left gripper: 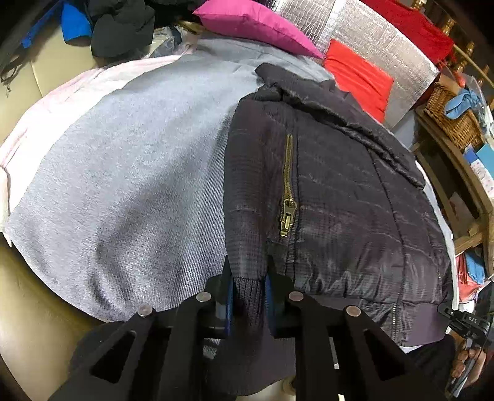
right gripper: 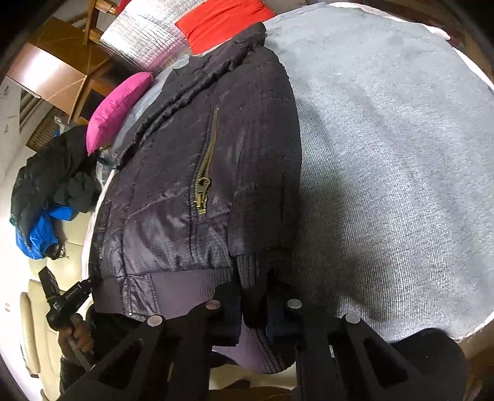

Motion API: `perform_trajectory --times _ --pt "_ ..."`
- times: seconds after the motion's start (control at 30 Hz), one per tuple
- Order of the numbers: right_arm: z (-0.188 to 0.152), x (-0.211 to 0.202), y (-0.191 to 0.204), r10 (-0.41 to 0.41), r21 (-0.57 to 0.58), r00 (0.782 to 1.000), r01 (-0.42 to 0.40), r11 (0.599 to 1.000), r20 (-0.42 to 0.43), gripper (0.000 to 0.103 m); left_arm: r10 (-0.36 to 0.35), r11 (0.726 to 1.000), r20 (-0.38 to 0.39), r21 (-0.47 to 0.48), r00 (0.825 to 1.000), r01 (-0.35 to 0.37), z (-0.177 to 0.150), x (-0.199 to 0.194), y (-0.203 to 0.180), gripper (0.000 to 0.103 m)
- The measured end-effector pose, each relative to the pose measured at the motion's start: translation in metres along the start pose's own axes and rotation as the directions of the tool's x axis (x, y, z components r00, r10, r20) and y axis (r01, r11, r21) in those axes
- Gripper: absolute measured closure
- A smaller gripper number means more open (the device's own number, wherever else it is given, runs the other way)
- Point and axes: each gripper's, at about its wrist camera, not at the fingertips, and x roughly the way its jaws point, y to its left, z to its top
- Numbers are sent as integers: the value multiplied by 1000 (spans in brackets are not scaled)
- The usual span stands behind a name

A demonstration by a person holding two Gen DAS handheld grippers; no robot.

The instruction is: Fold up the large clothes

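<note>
A dark quilted jacket with a brass pocket zipper lies flat on a grey blanket. In the left wrist view my left gripper is shut on the ribbed cuff at the jacket's near left corner. In the right wrist view the same jacket fills the left half. There my right gripper is shut on a ribbed cuff at its near right corner. Each view also shows the other gripper at the jacket's hem, held by a hand.
The blanket covers a cream leather sofa. A pink cushion, a red cushion and a silver foil sheet lie at the back. A heap of black and blue clothes sits aside. A wicker basket stands on wooden shelves.
</note>
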Motion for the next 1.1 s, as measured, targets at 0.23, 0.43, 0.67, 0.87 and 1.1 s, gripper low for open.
perform_trajectory --times 0.23,0.43,0.67,0.87,1.1 --pt "-1 -15 -2 56 -2 998 -56 998 -2 92 -32 999 13 8 999 32 -2 -20 3 86" --pt "5 -23 -7 138 18 990 -138 990 -10 92 -57 998 22 33 998 56 0 -34 1 86" --pt "12 -35 -14 248 50 969 -248 967 6 92 -96 995 28 35 995 95 8 -42 5 86" --pt "20 -50 -18 323 69 946 -325 943 38 92 -151 989 43 11 988 151 24 -49 7 86" --pt "26 -60 -18 397 94 914 -404 910 83 93 -212 977 76 -18 974 214 36 -58 9 87"
